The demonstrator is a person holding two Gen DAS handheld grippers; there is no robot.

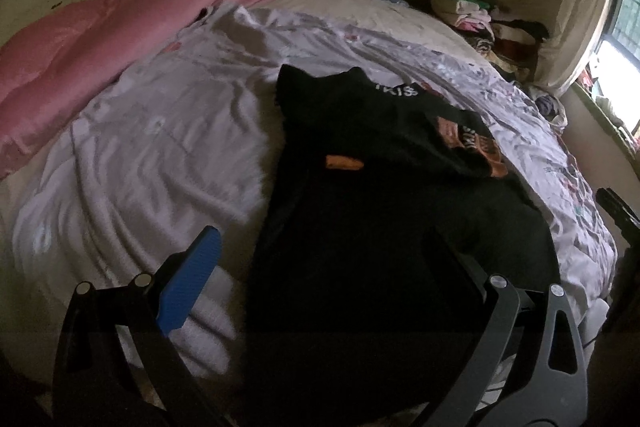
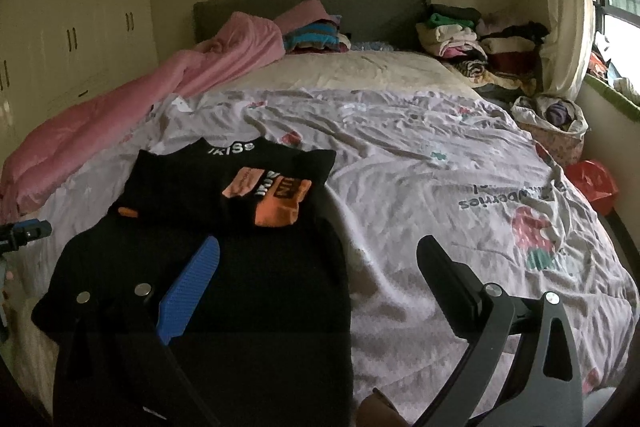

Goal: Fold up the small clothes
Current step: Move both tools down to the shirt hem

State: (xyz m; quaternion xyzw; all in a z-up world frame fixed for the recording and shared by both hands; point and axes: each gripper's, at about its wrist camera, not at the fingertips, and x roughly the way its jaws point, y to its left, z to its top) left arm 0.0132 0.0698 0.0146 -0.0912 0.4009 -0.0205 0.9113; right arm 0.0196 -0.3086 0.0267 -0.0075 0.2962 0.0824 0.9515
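Observation:
A small black garment (image 2: 248, 267) with orange patches and white collar lettering lies on the pale floral bedsheet (image 2: 420, 187), partly folded with one sleeve laid across its chest. In the left wrist view the garment (image 1: 380, 207) fills the middle. My left gripper (image 1: 324, 251) is open, above the garment's lower left edge, with its blue pad (image 1: 192, 279) over the sheet. My right gripper (image 2: 320, 259) is open and empty, with its blue pad (image 2: 188, 291) over the garment's lower part and the dark finger (image 2: 448, 275) over bare sheet. The left gripper's tip (image 2: 24, 233) shows at the right wrist view's left edge.
A pink quilt (image 2: 140, 107) lies along the bed's left side. Folded clothes piles (image 2: 472, 39) sit by the grey headboard (image 2: 312, 7) at the right, more (image 2: 316, 37) in the middle. A cloth bag (image 2: 552, 123) and a red bag (image 2: 592, 183) sit right of the bed. Wardrobe (image 2: 72, 19) stands at left.

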